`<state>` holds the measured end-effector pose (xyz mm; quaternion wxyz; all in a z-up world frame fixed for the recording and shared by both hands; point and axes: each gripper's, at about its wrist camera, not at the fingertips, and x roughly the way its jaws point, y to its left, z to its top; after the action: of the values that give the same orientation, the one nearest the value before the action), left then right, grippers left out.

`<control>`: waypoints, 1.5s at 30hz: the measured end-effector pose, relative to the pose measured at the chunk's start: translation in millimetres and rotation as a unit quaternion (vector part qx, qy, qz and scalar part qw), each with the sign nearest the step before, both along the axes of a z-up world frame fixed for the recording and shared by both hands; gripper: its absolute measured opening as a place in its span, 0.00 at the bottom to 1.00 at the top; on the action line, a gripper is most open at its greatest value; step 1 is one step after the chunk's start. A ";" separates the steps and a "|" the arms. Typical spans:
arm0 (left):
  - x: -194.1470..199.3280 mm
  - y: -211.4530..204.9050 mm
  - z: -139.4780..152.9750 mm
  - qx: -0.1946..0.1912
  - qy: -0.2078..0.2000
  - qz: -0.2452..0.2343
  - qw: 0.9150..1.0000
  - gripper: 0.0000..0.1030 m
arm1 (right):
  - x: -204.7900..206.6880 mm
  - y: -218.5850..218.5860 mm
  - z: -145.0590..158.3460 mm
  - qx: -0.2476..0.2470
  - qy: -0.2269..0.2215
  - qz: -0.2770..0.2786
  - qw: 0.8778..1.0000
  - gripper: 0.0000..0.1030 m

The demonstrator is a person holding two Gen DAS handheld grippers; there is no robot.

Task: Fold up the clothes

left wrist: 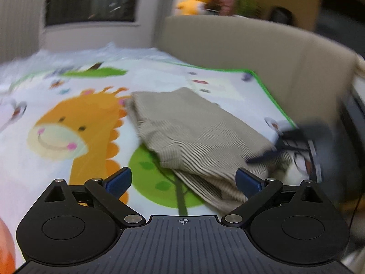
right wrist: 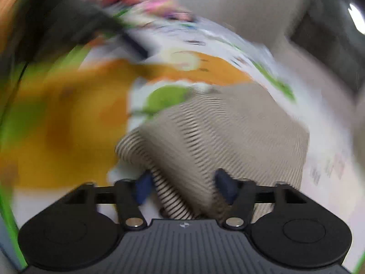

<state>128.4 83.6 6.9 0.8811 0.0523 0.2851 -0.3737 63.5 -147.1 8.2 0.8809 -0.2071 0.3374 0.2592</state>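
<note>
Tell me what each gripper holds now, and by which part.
The left gripper holds nothing; its fingers stand wide open. The right gripper has the near edge of the beige garment between its fingers, but blur hides whether they press it.

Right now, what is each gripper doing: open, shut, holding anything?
Left gripper: wide open, holding nothing.
Right gripper: partly open around the beige ribbed garment; blur hides whether it grips.

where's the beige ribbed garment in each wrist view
Left wrist: beige ribbed garment lies folded at centre, running toward the lower right on the play mat.
Right wrist: it fills the lower centre and right, reaching down between the blue pads.
Shared landmark: the green tree crown printed beside the garment.
</note>
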 end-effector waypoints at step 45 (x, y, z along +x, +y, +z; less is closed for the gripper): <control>93.3 -25.1 -33.7 -0.039 0.087 0.019 0.995 0.99 | -13.1 -5.7 110.5 -0.045 -0.061 0.099 0.992 0.26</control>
<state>221.6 58.6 -26.7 0.8611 -0.0206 0.3471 -0.3710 50.4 -152.8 118.6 0.8598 -0.2941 0.2724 0.3163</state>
